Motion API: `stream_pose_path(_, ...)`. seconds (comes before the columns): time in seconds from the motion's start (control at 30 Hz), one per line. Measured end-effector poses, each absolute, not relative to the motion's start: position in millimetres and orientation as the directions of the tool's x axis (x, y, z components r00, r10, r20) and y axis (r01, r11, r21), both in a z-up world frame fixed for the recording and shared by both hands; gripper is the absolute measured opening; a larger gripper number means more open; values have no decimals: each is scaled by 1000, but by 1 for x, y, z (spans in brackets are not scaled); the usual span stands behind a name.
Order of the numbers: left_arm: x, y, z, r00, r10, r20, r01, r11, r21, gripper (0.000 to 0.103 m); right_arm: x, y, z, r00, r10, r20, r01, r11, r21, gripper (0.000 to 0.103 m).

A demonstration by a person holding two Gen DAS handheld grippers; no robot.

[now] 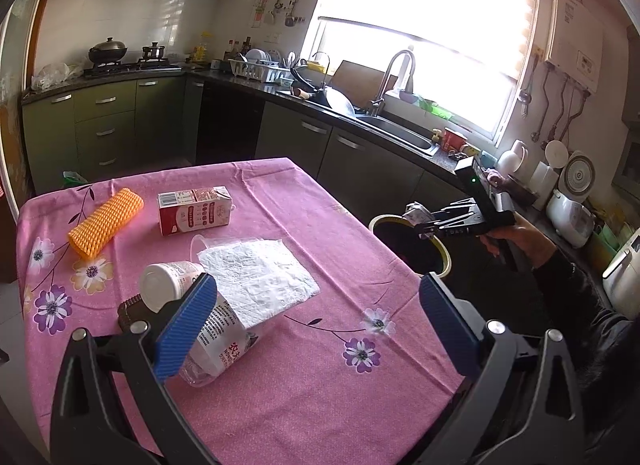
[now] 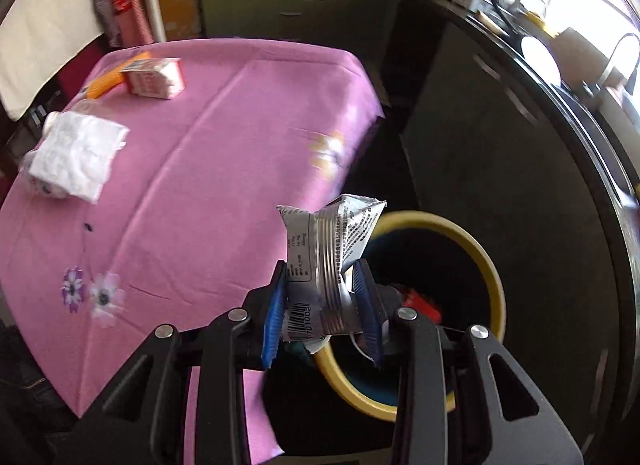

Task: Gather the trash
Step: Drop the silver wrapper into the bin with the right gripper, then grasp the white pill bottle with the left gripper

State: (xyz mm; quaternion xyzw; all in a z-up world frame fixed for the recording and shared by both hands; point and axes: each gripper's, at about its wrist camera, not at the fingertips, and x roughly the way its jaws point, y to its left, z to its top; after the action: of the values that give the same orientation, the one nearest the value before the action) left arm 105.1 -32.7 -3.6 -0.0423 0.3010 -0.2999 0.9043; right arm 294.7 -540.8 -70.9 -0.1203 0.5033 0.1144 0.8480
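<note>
On the pink tablecloth (image 1: 312,233) the plastic bottle (image 1: 208,329) lies beside the wide-open left gripper (image 1: 320,305), while the right gripper (image 2: 320,313), pinching a silver wrapper (image 2: 332,257), should clear the yellow-rimmed bin (image 2: 490,265) before releasing.

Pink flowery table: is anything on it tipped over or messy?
Yes. The clear plastic bottle with a white cap lies on its side, partly under a crumpled white paper towel. The red-and-white milk carton also lies flat.
</note>
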Motion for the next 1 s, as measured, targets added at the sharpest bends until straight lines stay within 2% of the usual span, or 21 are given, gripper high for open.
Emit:
stream_pose_path(0.23, 106, -41, -5, 625, -567, -536, 526, 814, -246, 96, 317, -611, -113, 405, -10, -914, -135, 988, -70, 34)
stream_pose_path(0.3, 106, -42, -5, 625, -564, -540, 528, 815, -240, 96, 322, -623, -123, 400, -19, -916, -100, 993, -64, 42)
stream_pose_path(0.37, 106, -41, -6, 620, -565, -544, 530, 813, -241, 96, 324, -632, -126, 411, -39, -911, -60, 996, -70, 56)
stream_pose_path(0.4, 107, -40, -7, 614, -569, -547, 531, 811, -247, 96, 324, -635, -126, 415, -42, -909, -46, 997, -67, 57)
stream_pose_path(0.67, 115, -30, -19, 611, -525, -592, 492, 838, -236, 96, 302, -619, -111, 477, -25, -879, -51, 997, -57, 58)
stream_pose_path(0.83, 132, -19, -22, 625, -477, -618, 487, 857, -169, 96, 280, -592, -106, 508, 12, -861, -96, 994, -42, 58)
stream_pose_path(1.0, 161, 3, -27, 591, -445, -672, 478, 865, -152, 96, 263, -565, -106, 506, 45, -861, -147, 989, -35, 58)
